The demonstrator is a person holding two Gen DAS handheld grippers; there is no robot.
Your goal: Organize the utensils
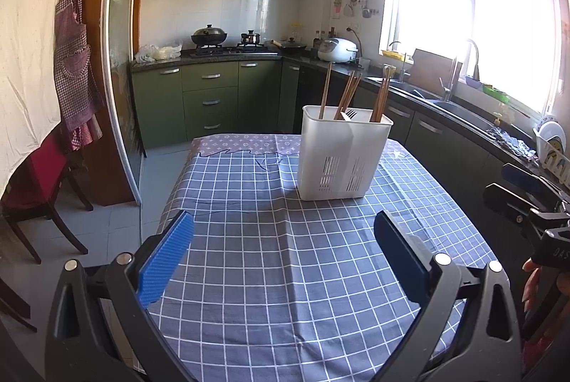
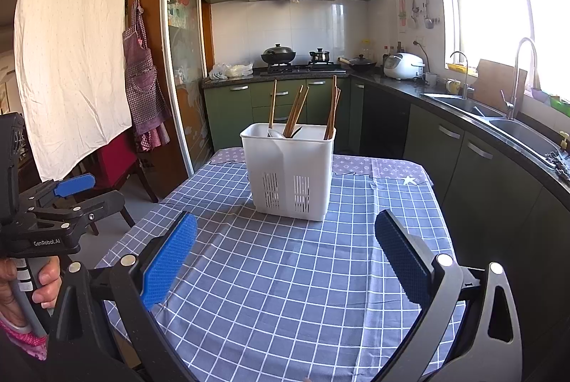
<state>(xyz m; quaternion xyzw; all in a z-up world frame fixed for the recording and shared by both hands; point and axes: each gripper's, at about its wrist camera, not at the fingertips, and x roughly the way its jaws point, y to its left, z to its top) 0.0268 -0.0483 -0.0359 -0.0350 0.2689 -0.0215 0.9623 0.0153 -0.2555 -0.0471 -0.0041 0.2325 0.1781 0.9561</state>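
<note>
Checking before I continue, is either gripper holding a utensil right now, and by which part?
Nothing is held. The left gripper and right gripper are both open and empty above the tablecloth.

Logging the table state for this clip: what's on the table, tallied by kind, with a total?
White holder: 1
Chopstick groups standing in it: 3 (the sticks overlap, so the exact number is unclear)
Fork in it: 1
Total: 5
</note>
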